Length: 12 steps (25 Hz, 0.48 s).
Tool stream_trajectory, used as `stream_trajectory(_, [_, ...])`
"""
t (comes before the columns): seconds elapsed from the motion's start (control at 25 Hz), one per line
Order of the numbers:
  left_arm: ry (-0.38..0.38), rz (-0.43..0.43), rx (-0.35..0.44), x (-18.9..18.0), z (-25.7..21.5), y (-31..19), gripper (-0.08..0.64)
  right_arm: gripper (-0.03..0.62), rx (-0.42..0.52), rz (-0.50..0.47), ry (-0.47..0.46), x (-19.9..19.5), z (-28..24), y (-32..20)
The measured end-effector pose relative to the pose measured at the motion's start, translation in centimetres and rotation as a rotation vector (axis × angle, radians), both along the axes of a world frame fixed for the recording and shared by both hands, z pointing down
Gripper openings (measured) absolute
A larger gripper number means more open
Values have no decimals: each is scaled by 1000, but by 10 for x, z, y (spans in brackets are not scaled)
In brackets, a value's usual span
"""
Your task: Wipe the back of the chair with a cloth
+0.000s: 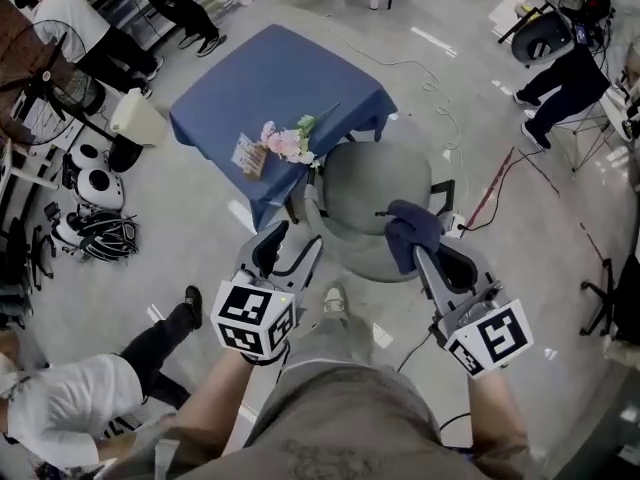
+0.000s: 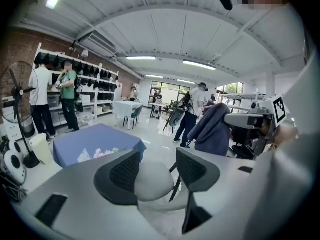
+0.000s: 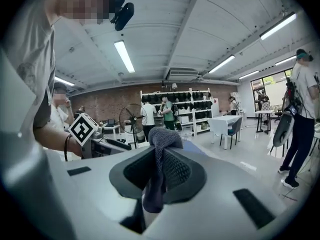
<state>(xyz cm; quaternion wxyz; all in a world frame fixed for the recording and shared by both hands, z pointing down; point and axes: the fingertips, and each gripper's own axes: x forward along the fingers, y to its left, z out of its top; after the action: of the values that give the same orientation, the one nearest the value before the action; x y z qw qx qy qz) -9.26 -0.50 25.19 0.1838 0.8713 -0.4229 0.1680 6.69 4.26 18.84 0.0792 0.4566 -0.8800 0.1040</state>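
Chair point(image 1: 370, 193): grey, rounded shell. It stands on the floor directly in front of the person, between them and the blue table point(image 1: 270, 88). It is judged rigid and steady enough to take wiping pressure. Whether it would roll or swivel under a push cannot be told.

Cloth point(image 1: 408, 230): dark blue and knitted. It hangs bunched over the chair's near right edge. It is judged soft, light and limp, so it will drape and fold rather than hold a flat face. The present hold is on a gathered fold, with loose fabric above and below the pinch. A wider bunch would give a better wiping pad.

Right gripper point(image 3: 160, 166): jaws are pressed together on the cloth. The forearm is extended forward and down, just above the chair.

Left gripper point(image 2: 155, 171): jaws are spread with nothing between them. It is held low at the chair's near left side and pointed at the chair.
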Motion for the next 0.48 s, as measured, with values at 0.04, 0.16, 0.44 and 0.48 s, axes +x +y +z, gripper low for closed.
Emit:
stream_trajectory(0.04, [5,0,-32,-2,14,-10,242,55,-18,-4,8,-4,13,-12])
stream_trajectory(0.16, [2,-6,-130,-10,63,-35,243,55,-78,-20,37,-17,57,-48])
stream_trajectory(0.44, [18,-23,-331,-20,144,-49,243,55,-199,-55,100,-40,130,-81])
stream_trajectory(0.48, [13,-23,-349,-21,152,-49,244,55,-220,-57,102,-43,139,-84])
